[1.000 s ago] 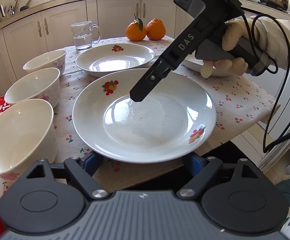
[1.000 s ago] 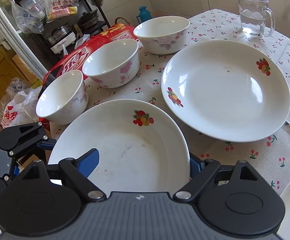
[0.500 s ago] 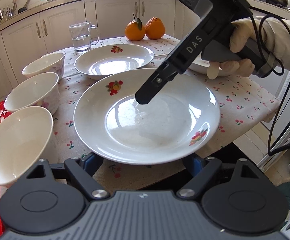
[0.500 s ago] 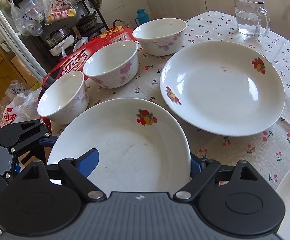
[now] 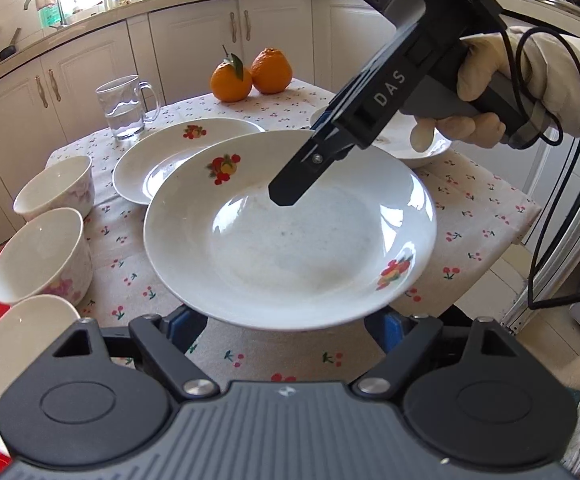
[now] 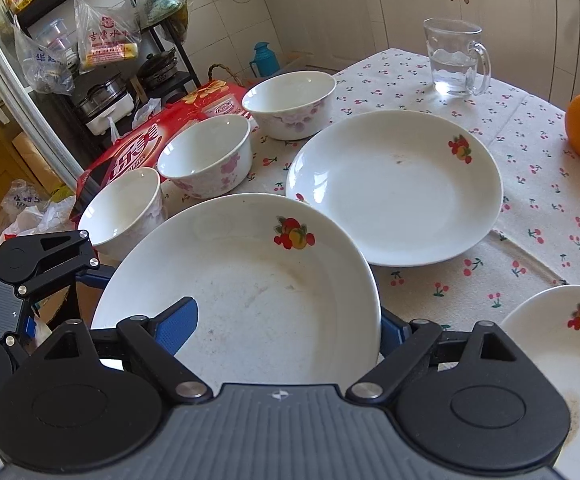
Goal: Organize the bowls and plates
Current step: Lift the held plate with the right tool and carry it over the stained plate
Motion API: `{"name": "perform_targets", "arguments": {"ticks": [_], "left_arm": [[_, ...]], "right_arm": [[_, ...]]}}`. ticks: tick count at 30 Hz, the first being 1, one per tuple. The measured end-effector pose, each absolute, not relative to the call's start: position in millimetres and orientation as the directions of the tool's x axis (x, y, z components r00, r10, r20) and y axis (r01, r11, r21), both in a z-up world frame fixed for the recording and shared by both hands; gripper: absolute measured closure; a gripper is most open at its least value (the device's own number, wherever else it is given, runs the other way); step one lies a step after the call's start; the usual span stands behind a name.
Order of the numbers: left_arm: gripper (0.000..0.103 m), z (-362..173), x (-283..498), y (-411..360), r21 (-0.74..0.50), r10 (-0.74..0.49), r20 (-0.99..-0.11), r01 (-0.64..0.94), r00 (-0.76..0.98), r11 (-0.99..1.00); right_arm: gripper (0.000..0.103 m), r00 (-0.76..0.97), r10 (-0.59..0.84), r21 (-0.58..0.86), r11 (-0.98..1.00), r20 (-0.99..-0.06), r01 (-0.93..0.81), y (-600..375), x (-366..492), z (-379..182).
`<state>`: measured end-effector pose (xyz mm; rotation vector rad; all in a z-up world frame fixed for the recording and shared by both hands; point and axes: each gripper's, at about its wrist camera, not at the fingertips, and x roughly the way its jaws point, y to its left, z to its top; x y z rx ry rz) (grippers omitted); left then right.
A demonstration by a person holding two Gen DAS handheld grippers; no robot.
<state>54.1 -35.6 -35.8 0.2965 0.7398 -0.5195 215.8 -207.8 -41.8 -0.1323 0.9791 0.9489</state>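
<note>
Gripping near plate (image 5: 290,248) w/ both grippers, tilted above table (image 5: 486,216).

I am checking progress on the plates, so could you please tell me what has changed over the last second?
The near plate, gripped at opposite rims by the left gripper and the right gripper, has come up off the tablecloth and now overlaps the second plate behind it. Both grips held throughout. The three bowls, glass mug, oranges and far plate stayed put.
</note>
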Motion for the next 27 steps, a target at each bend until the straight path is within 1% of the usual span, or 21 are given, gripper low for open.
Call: {"name": "perform_targets", "arguments": {"ticks": [13, 27], "left_arm": [[0.018, -25, 87, -85, 0.035, -0.443, -0.706, 0.652, 0.552, 0.757], [0.018, -25, 132, -147, 0.032, -0.510, -0.704, 0.740, 0.494, 0.672]], "right_arm": [[0.010, 0.333, 0.576, 0.246, 0.705, -0.747, -0.665, -271, 221, -24], [0.010, 0.439, 0.479, 0.188, 0.809, -0.760, -0.557, -341, 241, -26]]}}
